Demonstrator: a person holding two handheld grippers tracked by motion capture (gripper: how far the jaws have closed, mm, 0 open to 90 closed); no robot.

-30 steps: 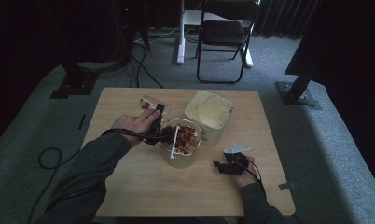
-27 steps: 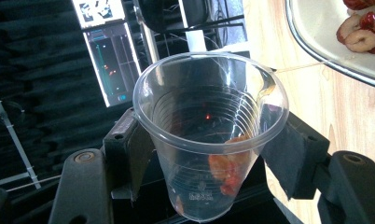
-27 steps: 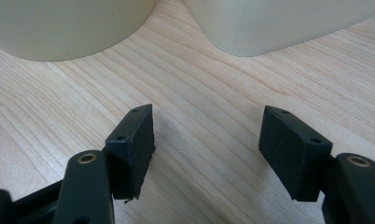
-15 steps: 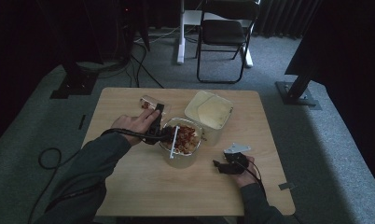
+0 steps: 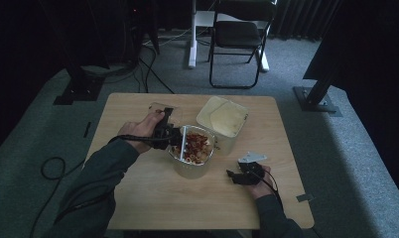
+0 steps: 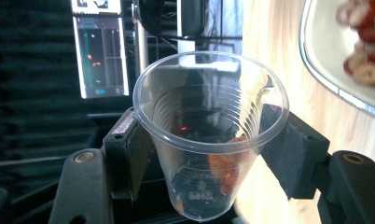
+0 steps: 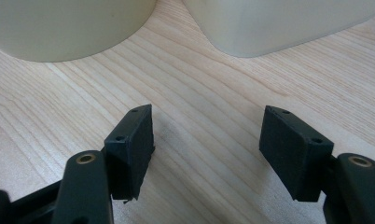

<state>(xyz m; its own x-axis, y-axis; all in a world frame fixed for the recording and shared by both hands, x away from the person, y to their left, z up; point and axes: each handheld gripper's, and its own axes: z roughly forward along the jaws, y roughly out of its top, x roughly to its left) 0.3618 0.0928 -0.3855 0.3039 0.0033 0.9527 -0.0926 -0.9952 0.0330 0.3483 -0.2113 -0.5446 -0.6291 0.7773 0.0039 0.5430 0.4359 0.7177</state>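
Left gripper [image 6: 209, 154] clamps tipped plastic cup [image 6: 209, 140], mouth beside food container [image 5: 191, 148] | right gripper [image 7: 206, 144] apart, resting on surface [image 7: 199, 79].

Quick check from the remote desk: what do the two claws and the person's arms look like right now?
Both are black two-jaw tools. The left claw has flat black rectangular pads on arms with brass-coloured pivot screws; the right claw matches, with small screw holes in its pads. In the high view the right one carries a grey three-cornered plate and a thin black cable. The sleeves are dark grey-green.
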